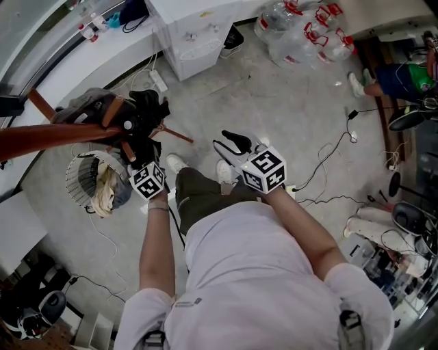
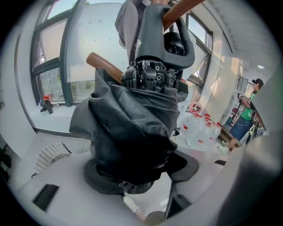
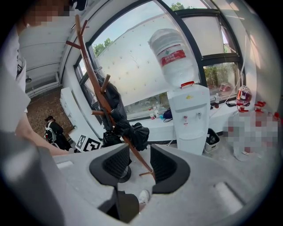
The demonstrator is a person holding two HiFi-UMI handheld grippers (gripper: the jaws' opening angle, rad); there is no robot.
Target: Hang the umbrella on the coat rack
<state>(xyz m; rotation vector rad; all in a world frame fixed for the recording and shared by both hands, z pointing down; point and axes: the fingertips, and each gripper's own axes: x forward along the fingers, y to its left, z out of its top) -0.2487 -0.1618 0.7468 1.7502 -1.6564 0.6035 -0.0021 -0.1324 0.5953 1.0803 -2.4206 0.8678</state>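
Black folded fabric fills the left gripper (image 2: 132,178), whose jaws clamp the collapsed black umbrella (image 2: 128,128).
From the grip, the umbrella's long axis runs straight ahead to its dark loop handle (image 2: 152,31), which appears threaded by a brown wooden coat rack peg (image 2: 179,9). The right gripper (image 3: 135,165) hangs farther off, jaws wide and empty.

1. Blocked straight ahead of the left gripper (image 2: 140,174): folded black umbrella (image 2: 132,128) packed between the fingers, with wooden coat rack (image 2: 104,65) pegs just behind and above.
2. Clear between the fingers of the right gripper (image 3: 140,165), which stand apart; open bare floor (image 1: 287,109) ahead of it in the head view.
3. Crowded at the rack's foot: white wire basket (image 1: 85,179) on the floor, near the pole.
4. Hemmed farther out by water dispenser (image 1: 195,34), water bottles (image 1: 301,27) and loose cables (image 1: 328,160).
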